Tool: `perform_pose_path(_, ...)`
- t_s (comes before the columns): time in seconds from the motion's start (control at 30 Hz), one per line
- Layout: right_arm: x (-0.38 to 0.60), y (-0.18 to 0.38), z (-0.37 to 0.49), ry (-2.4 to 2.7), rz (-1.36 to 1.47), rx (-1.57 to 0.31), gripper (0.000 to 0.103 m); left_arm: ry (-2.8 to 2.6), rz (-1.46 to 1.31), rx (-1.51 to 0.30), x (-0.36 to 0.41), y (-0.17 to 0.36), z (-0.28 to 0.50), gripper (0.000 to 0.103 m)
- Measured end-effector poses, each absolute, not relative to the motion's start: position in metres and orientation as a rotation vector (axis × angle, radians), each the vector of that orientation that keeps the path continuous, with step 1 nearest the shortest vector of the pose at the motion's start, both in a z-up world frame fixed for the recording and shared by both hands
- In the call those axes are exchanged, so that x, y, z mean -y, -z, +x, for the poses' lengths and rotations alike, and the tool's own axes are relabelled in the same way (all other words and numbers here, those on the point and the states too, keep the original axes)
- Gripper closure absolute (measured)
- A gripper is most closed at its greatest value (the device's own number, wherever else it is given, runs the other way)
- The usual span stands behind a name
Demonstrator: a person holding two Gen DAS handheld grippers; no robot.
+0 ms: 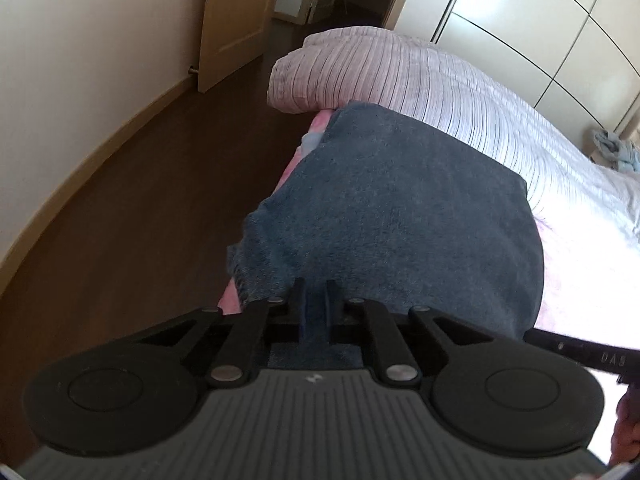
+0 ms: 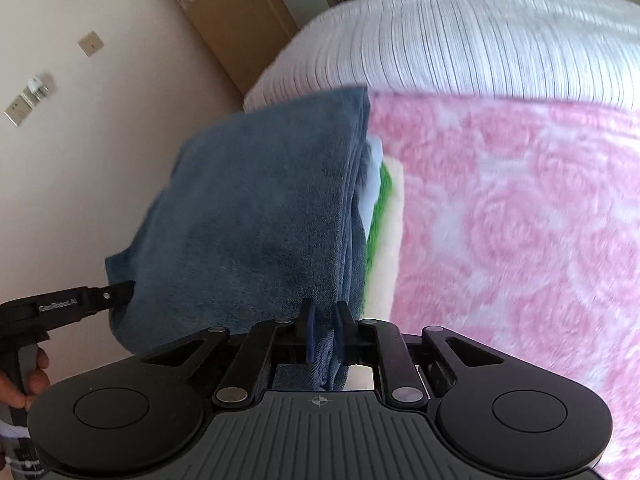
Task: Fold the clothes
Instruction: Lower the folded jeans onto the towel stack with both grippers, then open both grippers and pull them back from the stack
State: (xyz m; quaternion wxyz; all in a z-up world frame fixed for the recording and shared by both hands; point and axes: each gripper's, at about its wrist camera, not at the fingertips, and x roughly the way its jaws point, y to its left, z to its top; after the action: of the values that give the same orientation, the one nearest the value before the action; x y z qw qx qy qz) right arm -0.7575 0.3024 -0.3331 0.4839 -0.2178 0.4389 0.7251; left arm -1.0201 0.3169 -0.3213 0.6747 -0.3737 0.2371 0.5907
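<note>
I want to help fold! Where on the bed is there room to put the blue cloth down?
The pink rose blanket is bare right of the blue cloth, up to the striped duvet. It is crowded at the bed's left edge, where both hand-held grippers, left and right, pinch the cloth over green and white things.

Towel [image 1: 400,208] lies on blanket [image 2: 520,220], apparently beside quilt [image 1: 400,76].
</note>
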Motion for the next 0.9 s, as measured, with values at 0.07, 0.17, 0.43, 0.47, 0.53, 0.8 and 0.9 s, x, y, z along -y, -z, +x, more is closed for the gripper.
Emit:
perform_pose_path(0.07, -0.307, 0.333, -0.760, -1.780, -0.551, -1.047, 0.089, -1.334, -0.831, -0.540, -0.317, 0.323, -1.018, 0.095)
perform_pose_path(0.17, -0.301, 0.324, -0.762, -1.777, -0.560, -1.003, 0.089, -1.346, -0.844, -0.528, -0.316, 0.324, -1.019, 0.095)
perform_pose_path(0.43, -0.271, 0.291, -0.762, -1.762, -0.514, -0.886, 0.089, -1.406, -0.866, -0.419, -0.293, 0.305, -1.029, 0.096)
perform_pose_path(0.47, -0.268, 0.293, -0.763, -1.759, -0.531, -0.899, 0.089, -1.406, -0.879, -0.429, -0.292, 0.308, -1.031, 0.097)
perform_pose_path(0.53, -0.267, 0.302, -0.764, -1.746, -0.576, -0.945, 0.089, -1.409, -0.908, -0.449, -0.293, 0.313, -1.032, 0.098)
perform_pose_path(0.8, -0.251, 0.284, -0.759, -1.737, -0.621, -1.006, 0.088, -1.377, -0.945, -0.519, -0.272, 0.271, -1.014, 0.085)
perform_pose_path(0.9, -0.241, 0.276, -0.760, -1.735, -0.678, -1.020, 0.082, -1.372, -0.946, -0.574, -0.254, 0.256, -1.001, 0.076)
